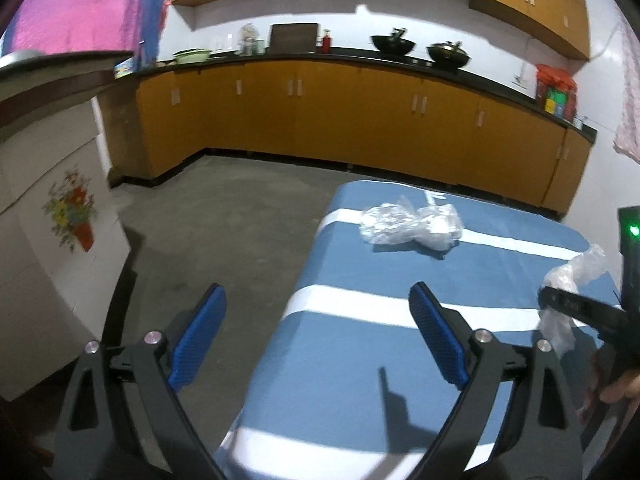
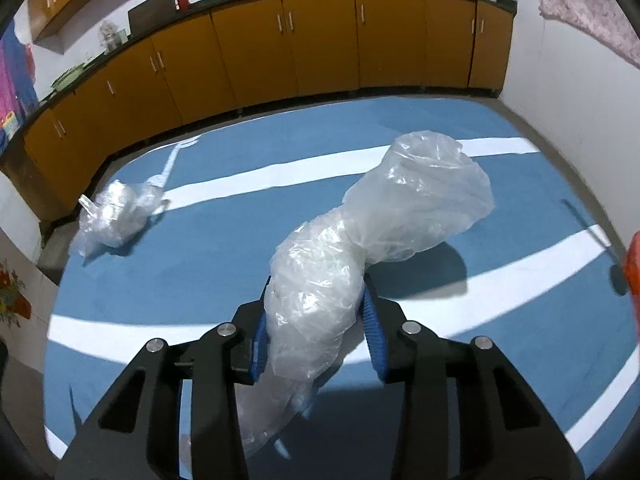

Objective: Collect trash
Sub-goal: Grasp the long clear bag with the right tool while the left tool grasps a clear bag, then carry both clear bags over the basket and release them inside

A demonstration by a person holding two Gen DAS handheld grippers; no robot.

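My right gripper point(image 2: 314, 320) is shut on a crumpled clear plastic bag point(image 2: 384, 232) and holds it above the blue striped table point(image 2: 200, 272). That bag and the right gripper also show at the right edge of the left wrist view point(image 1: 568, 280). A second crumpled clear plastic wad point(image 2: 116, 216) lies at the table's far left, also in the left wrist view point(image 1: 412, 224). A white plastic strip point(image 2: 172, 160) lies just behind it. My left gripper point(image 1: 320, 320) is open and empty over the table's left edge.
Orange kitchen cabinets point(image 1: 340, 120) with a dark counter run along the far wall. A white cabinet with a flower picture point(image 1: 60, 240) stands left of the table. Grey floor point(image 1: 220, 220) lies between. A red object point(image 2: 632, 264) shows at the right edge.
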